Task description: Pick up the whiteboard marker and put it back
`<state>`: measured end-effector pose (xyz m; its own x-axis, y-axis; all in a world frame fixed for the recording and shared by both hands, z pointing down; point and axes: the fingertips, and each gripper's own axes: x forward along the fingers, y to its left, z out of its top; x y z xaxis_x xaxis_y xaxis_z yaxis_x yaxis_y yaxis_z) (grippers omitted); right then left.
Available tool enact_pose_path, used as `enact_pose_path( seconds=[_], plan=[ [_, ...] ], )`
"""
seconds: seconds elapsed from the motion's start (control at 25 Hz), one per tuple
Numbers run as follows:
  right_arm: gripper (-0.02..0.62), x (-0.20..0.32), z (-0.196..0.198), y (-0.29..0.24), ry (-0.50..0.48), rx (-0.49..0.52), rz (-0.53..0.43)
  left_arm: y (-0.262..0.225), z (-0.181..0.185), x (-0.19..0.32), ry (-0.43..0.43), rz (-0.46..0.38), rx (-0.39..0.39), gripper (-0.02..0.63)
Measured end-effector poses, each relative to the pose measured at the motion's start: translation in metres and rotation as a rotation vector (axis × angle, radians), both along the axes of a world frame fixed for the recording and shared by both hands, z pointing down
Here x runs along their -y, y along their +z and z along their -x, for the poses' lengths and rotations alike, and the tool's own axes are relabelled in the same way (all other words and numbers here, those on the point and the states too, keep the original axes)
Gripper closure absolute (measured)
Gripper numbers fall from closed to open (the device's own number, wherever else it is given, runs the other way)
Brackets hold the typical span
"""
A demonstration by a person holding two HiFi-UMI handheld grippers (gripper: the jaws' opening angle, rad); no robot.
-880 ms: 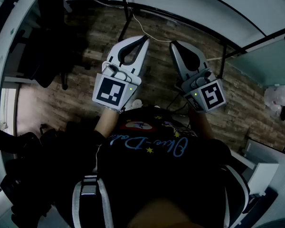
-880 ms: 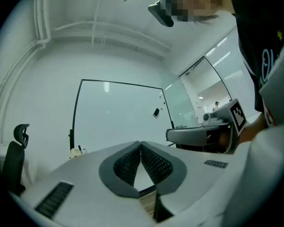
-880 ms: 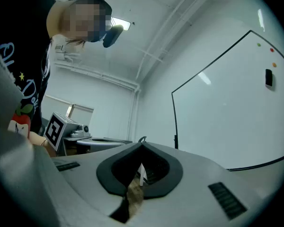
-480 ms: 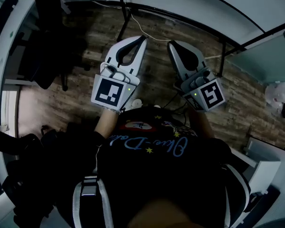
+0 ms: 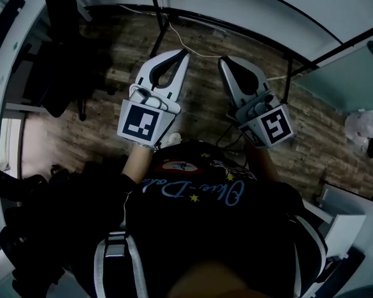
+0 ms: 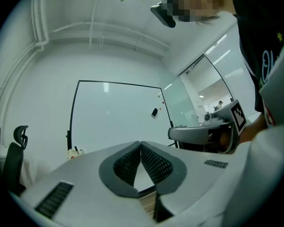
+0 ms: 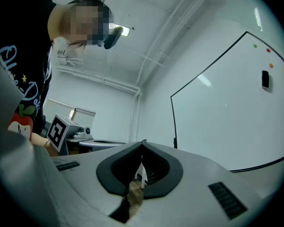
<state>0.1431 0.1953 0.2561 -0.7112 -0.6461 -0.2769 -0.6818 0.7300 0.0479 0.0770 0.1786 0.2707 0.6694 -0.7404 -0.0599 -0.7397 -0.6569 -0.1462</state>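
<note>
I see no whiteboard marker plainly in any view. My left gripper (image 5: pixel 185 53) and right gripper (image 5: pixel 222 61) are held side by side in front of the person's chest, above the wooden floor. Both are shut with nothing between the jaws. In the left gripper view the jaws of the left gripper (image 6: pixel 140 144) meet and point level at a black-framed whiteboard (image 6: pixel 118 119). The right gripper (image 7: pixel 143 142) tilts slightly upward with its jaws closed, and the whiteboard (image 7: pixel 227 126) stands to its right. A small black thing (image 6: pixel 154 112) sticks to the board.
A small white object with a red spot (image 6: pixel 75 152) sits by the board's lower left corner. Black stand legs (image 5: pixel 156 11) rise from the floor ahead. An office chair (image 5: pixel 62 42) is at the left, a glass partition (image 5: pixel 348 79) and a plastic bag (image 5: pixel 363 129) at the right.
Both grippers have drifted very slightly left in the head view. They stay shut and empty.
</note>
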Motion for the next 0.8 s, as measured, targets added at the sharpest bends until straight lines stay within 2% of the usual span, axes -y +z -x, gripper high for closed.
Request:
enact_pose_path(
  seconds=[0.52,0.8],
  plan=[
    [0.588,-0.009,-0.023,0.002,-0.052,0.016,-0.005,0.000,-0.018,-0.011,-0.050,0.000,0.010,0.615],
    [0.586,-0.007,-0.017,0.004,-0.066,0.018,-0.003,0.000,-0.013,-0.012,-0.065,-0.004,0.023,0.614]
  ],
)
